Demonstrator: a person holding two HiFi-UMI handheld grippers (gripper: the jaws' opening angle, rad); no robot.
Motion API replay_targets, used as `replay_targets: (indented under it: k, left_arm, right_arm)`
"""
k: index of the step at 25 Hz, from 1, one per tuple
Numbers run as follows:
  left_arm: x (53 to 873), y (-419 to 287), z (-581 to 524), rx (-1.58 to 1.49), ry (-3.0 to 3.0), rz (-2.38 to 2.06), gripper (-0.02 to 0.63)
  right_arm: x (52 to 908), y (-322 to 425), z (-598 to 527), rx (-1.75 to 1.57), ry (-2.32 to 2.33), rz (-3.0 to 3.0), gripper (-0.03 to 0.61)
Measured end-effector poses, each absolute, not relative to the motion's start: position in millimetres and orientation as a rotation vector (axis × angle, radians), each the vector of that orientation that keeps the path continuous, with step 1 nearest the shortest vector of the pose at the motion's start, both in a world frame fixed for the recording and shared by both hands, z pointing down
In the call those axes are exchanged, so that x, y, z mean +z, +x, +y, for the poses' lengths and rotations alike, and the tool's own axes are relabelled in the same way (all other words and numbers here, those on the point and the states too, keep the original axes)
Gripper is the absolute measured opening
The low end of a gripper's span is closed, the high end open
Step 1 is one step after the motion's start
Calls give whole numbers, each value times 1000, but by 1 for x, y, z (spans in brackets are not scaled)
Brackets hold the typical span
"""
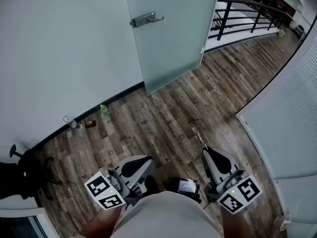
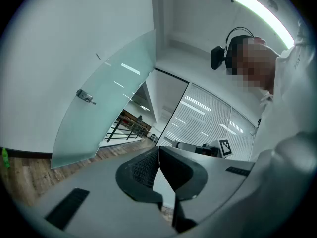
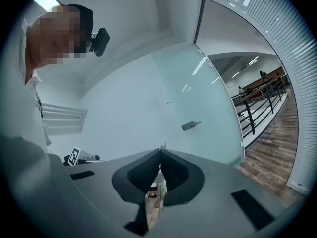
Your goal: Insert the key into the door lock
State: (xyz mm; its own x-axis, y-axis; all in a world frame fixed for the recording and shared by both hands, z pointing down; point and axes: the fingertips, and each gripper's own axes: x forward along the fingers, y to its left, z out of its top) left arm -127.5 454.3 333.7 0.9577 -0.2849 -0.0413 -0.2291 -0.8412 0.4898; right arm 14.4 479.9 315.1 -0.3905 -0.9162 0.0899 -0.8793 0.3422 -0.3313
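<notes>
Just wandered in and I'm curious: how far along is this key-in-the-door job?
Done: the right gripper holds the key in its shut jaws, tip poking forward. In hand: it is aimed toward the glass door. Left: the door handle is a stretch of wooden floor away, so the approach and insertion remain.

The key (image 3: 163,145) shows only its tip; the door handle (image 1: 147,19) is too small for detail.

Wood floor (image 1: 168,123); black railing (image 1: 247,14) top right; green scrap (image 1: 105,109), small clutter (image 1: 90,124) by baseboard (image 1: 124,94); black chair (image 1: 20,167) left.
</notes>
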Motion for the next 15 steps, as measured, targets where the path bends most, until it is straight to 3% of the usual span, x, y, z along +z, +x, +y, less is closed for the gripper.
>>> replay_targets:
  k: [15]
  left_arm:
    - [330,-128,461,-143,2603,-363,17]
  right_arm:
    - [313,15,484,-508,-1681,2478,18]
